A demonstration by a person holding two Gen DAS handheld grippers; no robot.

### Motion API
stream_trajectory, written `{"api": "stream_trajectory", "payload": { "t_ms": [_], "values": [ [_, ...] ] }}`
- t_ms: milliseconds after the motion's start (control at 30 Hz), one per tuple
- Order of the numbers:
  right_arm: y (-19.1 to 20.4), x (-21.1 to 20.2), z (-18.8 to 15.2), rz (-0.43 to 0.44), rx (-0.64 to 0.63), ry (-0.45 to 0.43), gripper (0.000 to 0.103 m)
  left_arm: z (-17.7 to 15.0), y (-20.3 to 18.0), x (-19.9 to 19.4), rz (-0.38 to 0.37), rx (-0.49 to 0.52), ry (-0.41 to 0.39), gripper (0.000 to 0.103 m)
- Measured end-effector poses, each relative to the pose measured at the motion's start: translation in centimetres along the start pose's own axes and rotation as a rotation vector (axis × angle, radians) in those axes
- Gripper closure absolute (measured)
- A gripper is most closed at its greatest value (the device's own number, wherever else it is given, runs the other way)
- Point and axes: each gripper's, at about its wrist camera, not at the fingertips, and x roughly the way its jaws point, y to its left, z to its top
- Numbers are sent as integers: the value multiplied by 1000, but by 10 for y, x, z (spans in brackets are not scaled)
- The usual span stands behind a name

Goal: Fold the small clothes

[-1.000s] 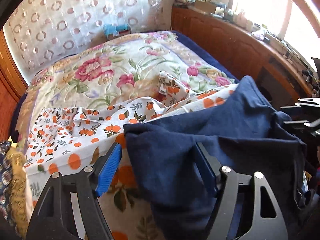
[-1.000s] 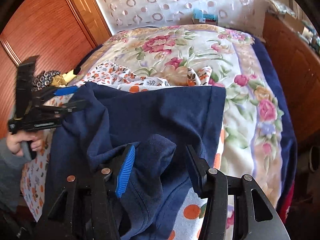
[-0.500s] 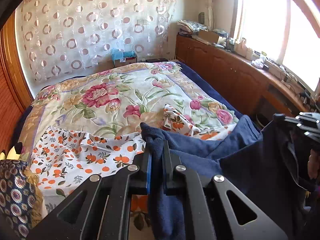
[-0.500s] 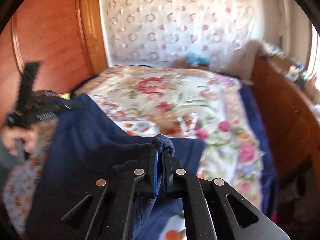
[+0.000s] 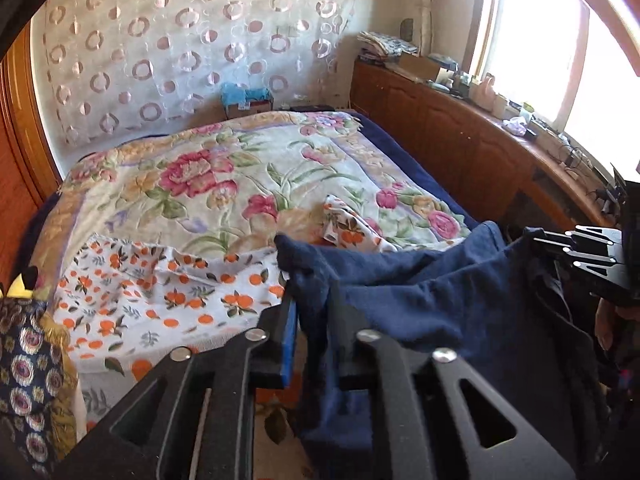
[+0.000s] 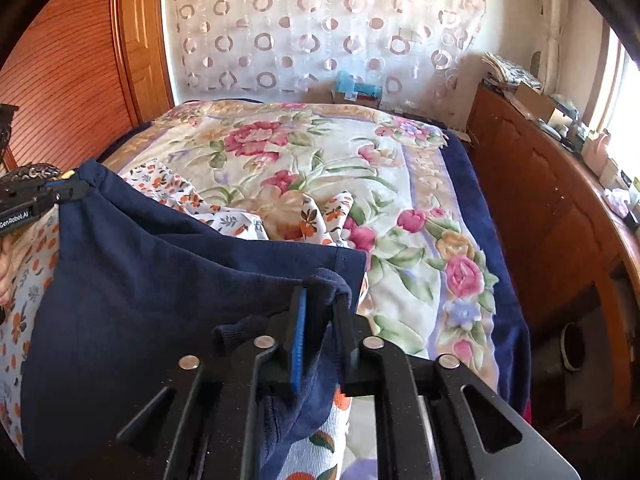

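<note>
1. Both tools, left tool [image 5: 314, 312] and right tool [image 6: 320, 312], had clamped corners of the navy knit garment [image 6: 160, 280]; their jaws were easing apart, cloth between.
2. Previously flat, it hung lifted over the flowered bed [image 6: 320, 152], lower centre, ready for folding.

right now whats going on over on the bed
A person is folding a navy blue garment over the floral bedspread. Each hand-held gripper has a bunch of it between its jaws, left hand-held gripper and right hand-held gripper, both opening slightly. The garment hangs stretched between them above an orange-print cloth.
</note>
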Motion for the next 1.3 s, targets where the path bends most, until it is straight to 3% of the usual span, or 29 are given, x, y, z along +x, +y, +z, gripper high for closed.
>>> {"api": "stream_trajectory", "payload": {
  "t_ms": [33, 67, 100, 167, 433, 533, 700, 867, 1033, 1300],
  "values": [
    [2, -6, -3, -3, -6, -7, 79, -1, -2, -3, -6, 4, -3, 63],
    [4, -7, -7, -11, -10, -17, 69, -3, -6, -10, -17, 14, -10, 49],
    [6, -11, -10, -22, -11, -35, 51, -6, -9, -17, -22, 24, -22, 44],
    [5, -19, -12, -1, -3, -44, 39, -10, -15, -28, -26, 34, -45, 23],
    [8, -67, -37, 28, 10, -70, 39, -50, -44, -62, -121, 63, 6, 22],
    [13, -97, -52, 34, 1, -97, 39, -71, -58, -73, -120, 95, 41, 22],
    [21, -142, -96, 56, 14, -124, 39, -105, -69, -94, -143, 95, 74, 22],
    [29, -167, -153, 47, 28, -87, 39, -144, -85, -119, -136, 120, 88, 22],
    [30, -172, -204, 50, 84, -23, 39, -180, -102, -140, -154, 133, 101, 22],
    [17, -160, -246, 43, 212, 15, 39, -237, -127, -157, -191, 135, 146, 28]
  ]
}}
